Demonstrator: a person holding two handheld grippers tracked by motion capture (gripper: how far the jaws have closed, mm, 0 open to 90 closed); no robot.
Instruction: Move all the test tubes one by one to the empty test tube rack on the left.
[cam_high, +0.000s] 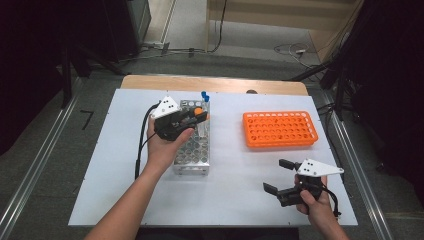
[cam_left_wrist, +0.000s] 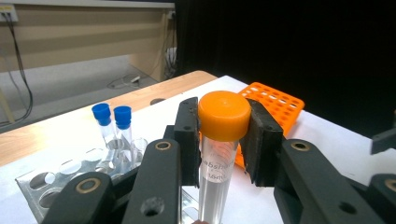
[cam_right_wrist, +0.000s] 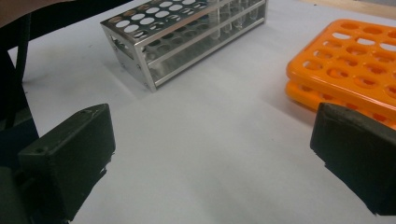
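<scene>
While left gripper (cam_left_wrist: 224, 144) clamps orange-capped tube (cam_left_wrist: 219, 140) above metal rack (cam_high: 192, 145) | right gripper (cam_high: 279, 176) jaws wide, empty, near table's (cam_high: 100, 200) front-right corner

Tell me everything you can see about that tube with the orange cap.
The orange-capped tube is a clear plastic cylinder with printed lettering and a smooth orange screw cap. It stands upright, clamped at the cap between the black pads of the left gripper, above the metal rack. Its lower end is out of sight.

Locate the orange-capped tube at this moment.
The orange-capped tube is clamped upright in the left gripper, above the metal rack at the table's left, near two blue-capped tubes.
</scene>
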